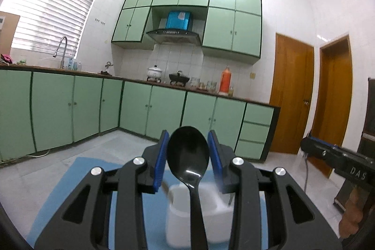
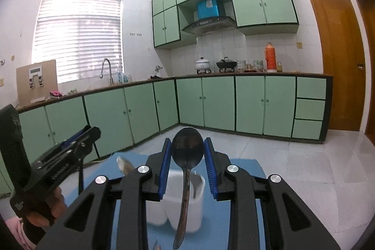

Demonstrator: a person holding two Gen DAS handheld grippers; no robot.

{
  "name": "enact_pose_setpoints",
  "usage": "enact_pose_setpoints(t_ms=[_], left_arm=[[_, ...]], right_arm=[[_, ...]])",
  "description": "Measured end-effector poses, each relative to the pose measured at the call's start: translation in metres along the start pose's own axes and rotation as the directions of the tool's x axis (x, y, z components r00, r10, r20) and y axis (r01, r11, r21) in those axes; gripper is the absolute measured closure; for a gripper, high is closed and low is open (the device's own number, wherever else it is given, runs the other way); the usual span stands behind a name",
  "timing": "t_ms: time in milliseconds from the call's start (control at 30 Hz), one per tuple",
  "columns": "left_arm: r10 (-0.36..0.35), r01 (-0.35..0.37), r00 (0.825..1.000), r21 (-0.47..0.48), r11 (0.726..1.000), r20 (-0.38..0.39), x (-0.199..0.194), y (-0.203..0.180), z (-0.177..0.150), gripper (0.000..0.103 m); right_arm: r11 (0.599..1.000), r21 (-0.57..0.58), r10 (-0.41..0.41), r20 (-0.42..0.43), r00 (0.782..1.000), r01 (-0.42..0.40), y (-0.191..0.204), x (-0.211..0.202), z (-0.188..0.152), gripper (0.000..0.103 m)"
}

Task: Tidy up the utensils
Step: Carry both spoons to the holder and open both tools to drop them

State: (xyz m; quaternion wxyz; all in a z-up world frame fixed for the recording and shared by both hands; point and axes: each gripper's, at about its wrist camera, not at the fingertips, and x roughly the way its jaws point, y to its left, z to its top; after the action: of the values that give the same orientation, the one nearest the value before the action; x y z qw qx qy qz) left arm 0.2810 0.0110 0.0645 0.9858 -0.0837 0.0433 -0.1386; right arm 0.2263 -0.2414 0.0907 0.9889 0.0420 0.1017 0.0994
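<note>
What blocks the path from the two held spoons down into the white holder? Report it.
Nothing visible. The black spoon in the left gripper and the metal spoon in the right gripper hang above the white holder with only air between. A utensil already stands in one compartment.

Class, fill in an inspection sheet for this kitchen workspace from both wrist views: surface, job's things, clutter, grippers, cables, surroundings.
Surface: blue mat on the floor.
Job's things: white utensil holder on the mat; black spoon; metal spoon.
Clutter: another utensil left of the holder, blurred.
Grippers: left gripper has the black spoon between its jaws; right gripper likewise the metal spoon; grip points hidden.
Cables: white cable along the cabinet base.
Surroundings: green cabinets, wooden door.
</note>
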Motion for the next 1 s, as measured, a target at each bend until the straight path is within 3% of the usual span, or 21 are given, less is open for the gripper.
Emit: enact_pose_setpoints(t_ms=[433, 867, 1000], left_arm=[[-0.004, 0.004, 1.0, -0.009, 1.0, 0.03, 0.078, -0.006, -0.008, 0.07], [0.01, -0.01, 1.0, 0.006, 1.0, 0.017, 0.089, -0.008, -0.017, 0.07], [0.017, -0.017, 1.0, 0.012, 1.0, -0.013, 0.094, -0.007, -0.024, 0.07]], right_arm=[[1.0, 0.01, 0.011, 0.014, 1.0, -0.011, -0.009, 0.068, 0.008, 0.075], [0.999, 0.023, 0.035, 0.047, 0.998, -0.036, -0.013, 0.093, 0.021, 0.075], [0.999, 0.019, 0.034, 0.015, 0.999, -0.034, -0.012, 0.101, 0.009, 0.075]])
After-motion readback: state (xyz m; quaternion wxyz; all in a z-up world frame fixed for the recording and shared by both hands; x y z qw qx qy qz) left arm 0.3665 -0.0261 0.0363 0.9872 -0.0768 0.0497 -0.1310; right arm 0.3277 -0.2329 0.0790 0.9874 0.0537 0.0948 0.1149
